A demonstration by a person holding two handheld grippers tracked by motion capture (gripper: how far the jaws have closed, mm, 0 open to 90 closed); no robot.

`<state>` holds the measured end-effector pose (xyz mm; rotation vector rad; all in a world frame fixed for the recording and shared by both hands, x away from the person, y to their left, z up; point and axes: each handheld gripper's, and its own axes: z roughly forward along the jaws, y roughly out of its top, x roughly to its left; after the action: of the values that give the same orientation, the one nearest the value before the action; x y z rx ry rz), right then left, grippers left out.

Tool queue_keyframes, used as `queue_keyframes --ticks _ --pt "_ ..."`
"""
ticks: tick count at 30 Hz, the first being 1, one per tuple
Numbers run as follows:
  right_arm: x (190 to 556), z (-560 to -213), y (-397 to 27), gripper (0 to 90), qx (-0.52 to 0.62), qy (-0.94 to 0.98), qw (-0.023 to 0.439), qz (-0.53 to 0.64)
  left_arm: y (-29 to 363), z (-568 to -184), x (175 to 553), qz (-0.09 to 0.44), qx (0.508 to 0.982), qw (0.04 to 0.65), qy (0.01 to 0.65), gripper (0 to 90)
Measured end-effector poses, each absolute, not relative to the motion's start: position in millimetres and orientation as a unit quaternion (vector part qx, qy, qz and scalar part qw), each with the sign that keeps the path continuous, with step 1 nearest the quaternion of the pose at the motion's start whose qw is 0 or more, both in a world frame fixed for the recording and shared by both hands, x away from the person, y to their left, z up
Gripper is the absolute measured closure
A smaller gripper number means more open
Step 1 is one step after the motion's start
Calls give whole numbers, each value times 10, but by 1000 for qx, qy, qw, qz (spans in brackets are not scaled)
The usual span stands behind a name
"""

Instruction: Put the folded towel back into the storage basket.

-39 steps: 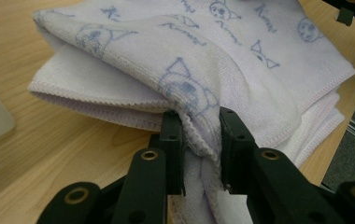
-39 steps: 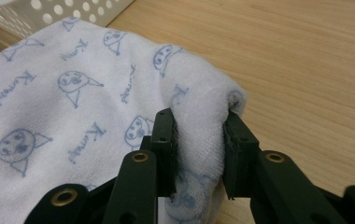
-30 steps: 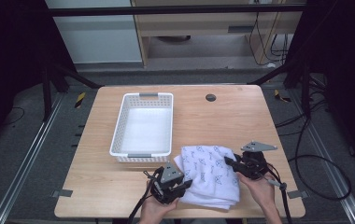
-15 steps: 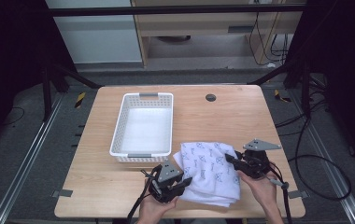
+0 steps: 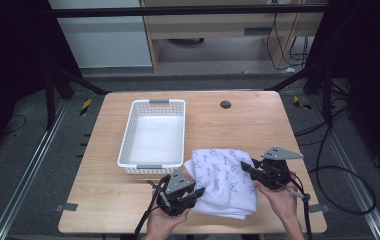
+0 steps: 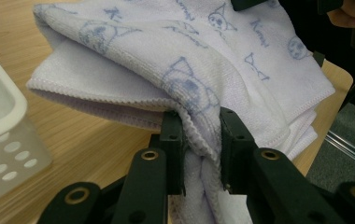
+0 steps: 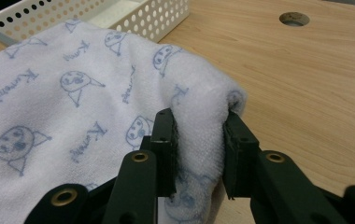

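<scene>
**Towel gripped at two edges, ready to be carried to the basket**

The white towel (image 5: 225, 181) with blue printed figures is seen lying folded near the front edge of the table (image 5: 258, 120), right of centre, just beside the near right corner of the white perforated basket (image 5: 153, 131). It is held from both sides. The left gripper (image 5: 194, 194) is closed down on the towel's near left edge, a fold of cloth (image 6: 199, 140) being pinched between its jaws. The right gripper (image 5: 245, 168) is clamped on the right edge, where a thick rolled bunch (image 7: 199, 135) is squeezed between its jaws.

The step in hand is judged to be a two-handed lift into the basket, which stands empty. To do it well, both grips should be kept firm and the two sides raised together and level, so that the fold is not pulled apart. The cloth should be cleared over the basket's rim before being lowered, since a dragging lower layer could catch on the wall. Nothing should be released until the towel rests flat inside.
</scene>
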<state>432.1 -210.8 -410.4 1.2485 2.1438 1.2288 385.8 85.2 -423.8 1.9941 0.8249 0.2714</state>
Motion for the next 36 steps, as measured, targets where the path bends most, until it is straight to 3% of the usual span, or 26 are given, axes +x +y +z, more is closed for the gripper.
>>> queue_keyframes --ticks 36 --pt "4298 -3818 -1993 702 422 757 208 453 964 -3978 3812 127 803 480 329 735"
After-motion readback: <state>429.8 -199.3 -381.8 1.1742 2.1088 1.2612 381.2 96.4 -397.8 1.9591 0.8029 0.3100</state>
